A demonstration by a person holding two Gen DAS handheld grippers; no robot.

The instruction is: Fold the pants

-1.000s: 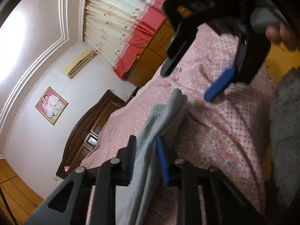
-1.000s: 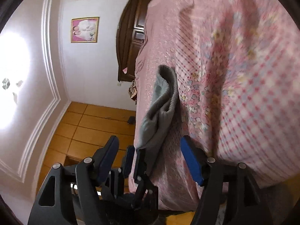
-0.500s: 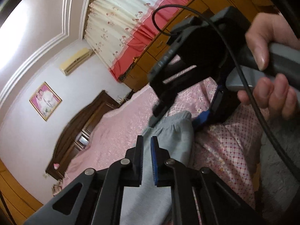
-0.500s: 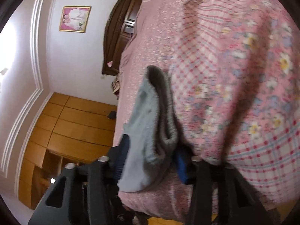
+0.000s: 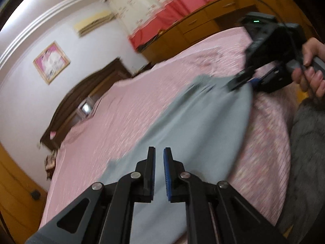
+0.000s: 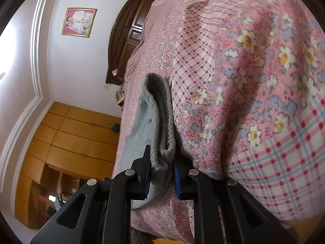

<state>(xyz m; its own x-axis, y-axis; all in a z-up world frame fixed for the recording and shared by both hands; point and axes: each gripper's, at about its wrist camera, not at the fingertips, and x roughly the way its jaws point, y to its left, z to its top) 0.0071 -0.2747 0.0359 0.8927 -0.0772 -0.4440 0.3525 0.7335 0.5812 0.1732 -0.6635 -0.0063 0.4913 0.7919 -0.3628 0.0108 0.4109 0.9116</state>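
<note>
Your left gripper [image 5: 159,170] sits at the bottom centre of the left wrist view, its fingers [image 5: 151,168] drawn nearly together with only a thin slit between them. The grey pants [image 5: 203,126] run under and past those fingers, but the picture is smeared, so you cannot tell whether any cloth is actually pinched in the slit.

The pants stretch as a broad grey band from the lower middle of that frame up toward the upper right, lying over the pink bed [image 5: 126,118]. At the far end of the band, in the upper right, your right gripper [image 5: 246,81] meets the cloth, with your hand [image 5: 310,69] wrapped round its handle at the right edge.

In the right wrist view, the right gripper [image 6: 162,174] is at the bottom centre with its fingers [image 6: 146,170] clenched on the ribbed waistband of the pants [image 6: 160,122]. The band is bunched thick between the black finger on the left and the blue-padded one on the right. From there the folded grey cloth runs up the middle of the frame and ends in a rounded loop just left of centre. It rests along the left edge of a plaid and flowered quilt [image 6: 254,81], which fills the right half of the frame. A framed picture [image 6: 79,22] hangs on the wall at upper left.
</note>
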